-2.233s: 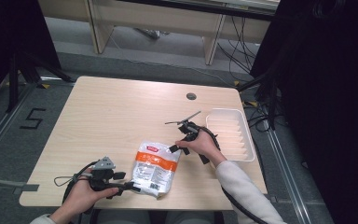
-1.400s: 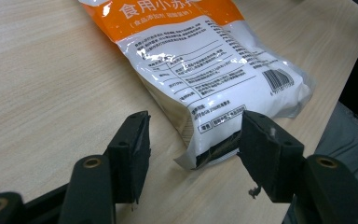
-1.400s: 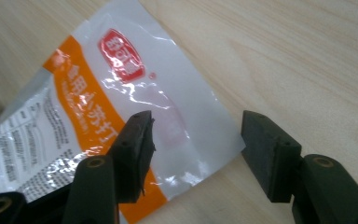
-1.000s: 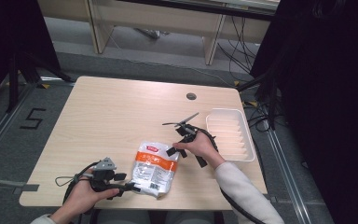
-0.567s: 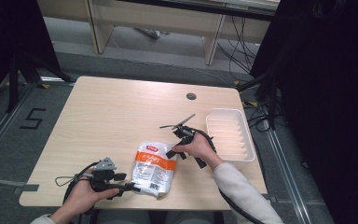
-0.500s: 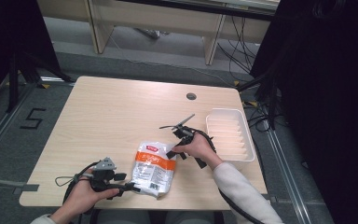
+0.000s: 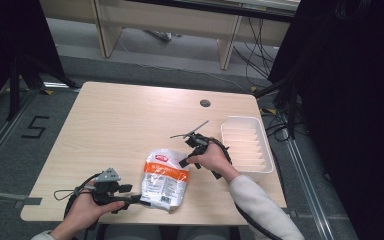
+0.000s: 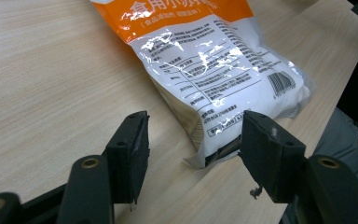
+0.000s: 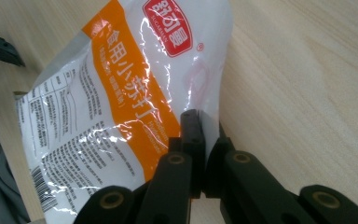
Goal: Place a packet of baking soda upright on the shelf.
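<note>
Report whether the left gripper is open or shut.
Open: in the left gripper view the left gripper has its jaws spread on either side of the bag corner.

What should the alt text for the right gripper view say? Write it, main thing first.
The right gripper has its black jaws shut on the edge of a white and orange food pouch, which lies on a light wooden table.

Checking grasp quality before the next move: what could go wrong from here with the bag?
1. The right gripper pinches only the thin side edge of the glossy white-and-orange plastic food bag; a lift could let the slick film slip out.
2. The left gripper is open with its fingers straddling the bag's corner, so that end is unsupported and may sag.
3. The bag lies near the front edge of the light wooden table and could slide off.
</note>
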